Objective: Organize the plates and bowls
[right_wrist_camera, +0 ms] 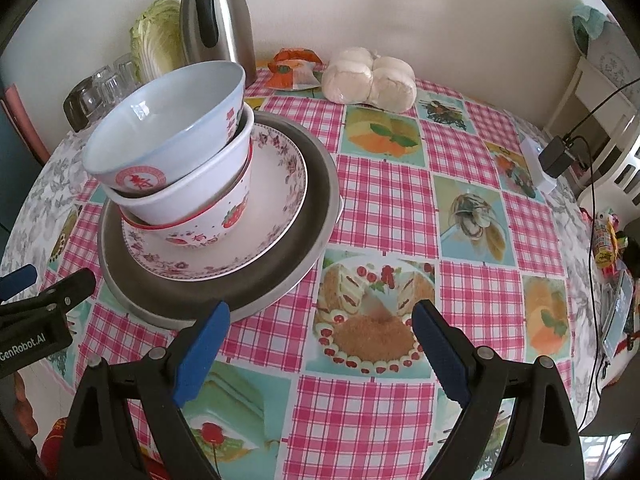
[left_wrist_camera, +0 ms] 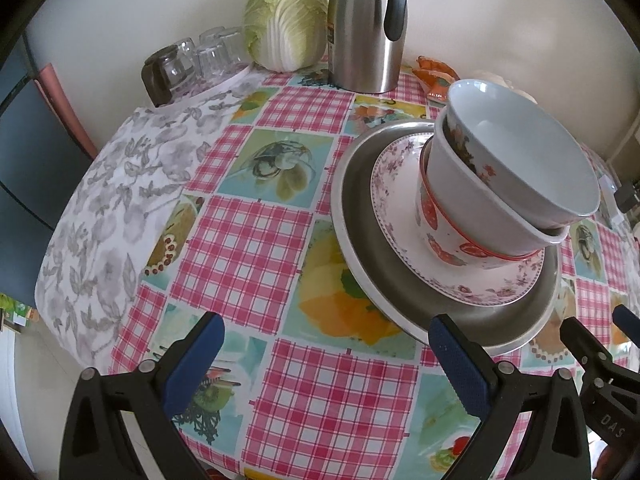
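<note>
A stack stands on the checked tablecloth: a wide metal plate (left_wrist_camera: 360, 248) (right_wrist_camera: 312, 216) at the bottom, a floral plate (left_wrist_camera: 396, 208) (right_wrist_camera: 280, 184) on it, then three nested bowls. The top bowl (left_wrist_camera: 532, 152) (right_wrist_camera: 160, 128) is pale blue inside and tilts. Under it sit a plain white bowl (right_wrist_camera: 192, 200) and a strawberry-patterned bowl (left_wrist_camera: 444, 236) (right_wrist_camera: 216, 228). My left gripper (left_wrist_camera: 326, 344) is open and empty, just in front and left of the stack. My right gripper (right_wrist_camera: 320, 332) is open and empty, in front and right of the stack.
At the table's back stand a steel thermos jug (left_wrist_camera: 364, 28) (right_wrist_camera: 224, 24), a cabbage (left_wrist_camera: 284, 20), upturned glasses (left_wrist_camera: 200, 60), an orange packet (right_wrist_camera: 296, 68) and bagged buns (right_wrist_camera: 368, 80). A charger and cables (right_wrist_camera: 556, 156) lie at the right edge.
</note>
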A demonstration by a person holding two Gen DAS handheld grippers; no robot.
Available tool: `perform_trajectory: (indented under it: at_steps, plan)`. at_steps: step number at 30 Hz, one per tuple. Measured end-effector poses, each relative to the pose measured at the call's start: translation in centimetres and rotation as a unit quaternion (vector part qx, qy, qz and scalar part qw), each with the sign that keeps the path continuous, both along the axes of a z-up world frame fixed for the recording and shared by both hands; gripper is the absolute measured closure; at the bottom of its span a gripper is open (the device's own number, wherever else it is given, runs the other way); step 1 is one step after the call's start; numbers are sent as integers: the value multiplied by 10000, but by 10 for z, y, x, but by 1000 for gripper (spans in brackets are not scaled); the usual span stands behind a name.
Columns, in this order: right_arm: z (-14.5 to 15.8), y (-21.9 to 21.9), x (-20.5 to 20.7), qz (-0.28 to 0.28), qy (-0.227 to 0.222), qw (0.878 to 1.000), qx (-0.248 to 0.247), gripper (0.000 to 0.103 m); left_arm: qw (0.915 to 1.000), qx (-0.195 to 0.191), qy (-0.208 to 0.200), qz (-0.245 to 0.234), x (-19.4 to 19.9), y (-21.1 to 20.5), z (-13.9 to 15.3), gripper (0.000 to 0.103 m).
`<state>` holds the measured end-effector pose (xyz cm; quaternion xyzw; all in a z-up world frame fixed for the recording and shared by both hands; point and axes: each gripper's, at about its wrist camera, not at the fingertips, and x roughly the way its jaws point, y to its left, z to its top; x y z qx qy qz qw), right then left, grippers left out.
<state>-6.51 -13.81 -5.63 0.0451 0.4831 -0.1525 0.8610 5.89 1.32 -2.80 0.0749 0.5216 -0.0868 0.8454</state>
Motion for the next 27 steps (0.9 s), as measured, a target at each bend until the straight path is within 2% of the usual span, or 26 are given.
perform_trajectory:
  at_steps: [27]
  plan:
    - [0,0,0,-34,50,10000,40,10,10000,37,33,-55,-1,-1,0,0]
